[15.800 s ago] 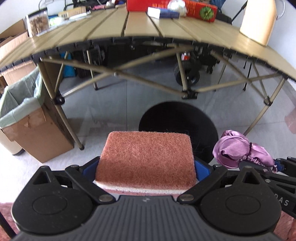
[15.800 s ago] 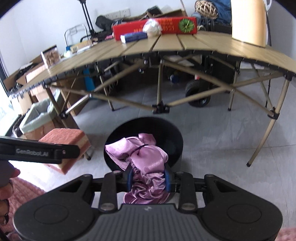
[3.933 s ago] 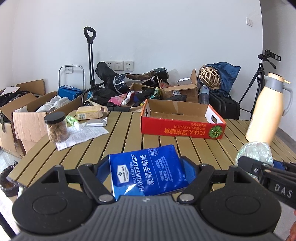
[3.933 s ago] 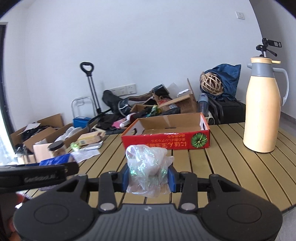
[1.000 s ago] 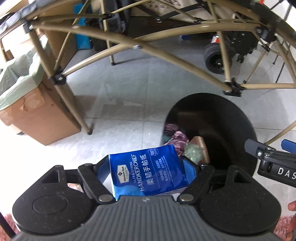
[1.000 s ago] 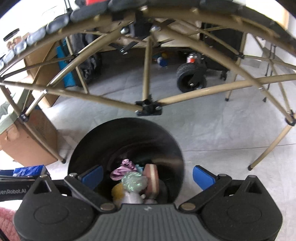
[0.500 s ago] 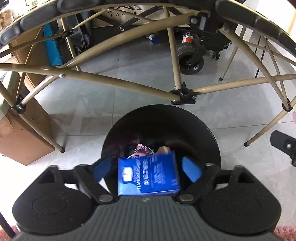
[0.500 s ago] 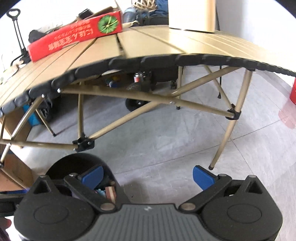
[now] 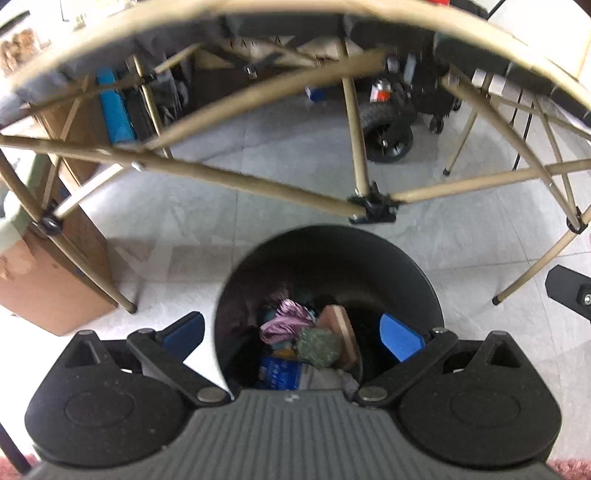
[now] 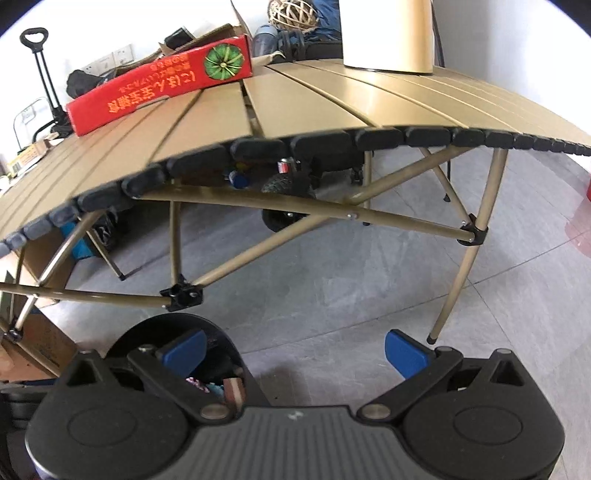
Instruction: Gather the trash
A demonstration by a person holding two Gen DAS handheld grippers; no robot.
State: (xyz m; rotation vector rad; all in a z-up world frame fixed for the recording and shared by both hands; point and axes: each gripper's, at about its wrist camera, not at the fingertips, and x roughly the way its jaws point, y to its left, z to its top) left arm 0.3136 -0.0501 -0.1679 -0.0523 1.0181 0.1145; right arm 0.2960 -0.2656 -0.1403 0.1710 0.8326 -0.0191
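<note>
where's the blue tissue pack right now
In the left wrist view, the blue tissue pack lies inside the black bin, at the near side below the purple cloth.

A folding table (image 10: 314, 107) with tan slats and black end caps stands on a floor (image 10: 369, 280) of large pale grey tiles, its crossed tan legs (image 9: 258, 184) joined by black clamps. On the tabletop lies a long red box (image 10: 162, 85), and the base of a cream jug (image 10: 388, 33) stands further along. Behind it runs a white wall (image 10: 110, 22) with sockets, lined with bags, open cartons and a hand trolley (image 10: 40, 70). Under the table sits a black wheel (image 9: 388, 133). A brown cardboard box (image 9: 48, 280) stands on the floor beside one table leg. Daylight fills the room evenly.
</note>
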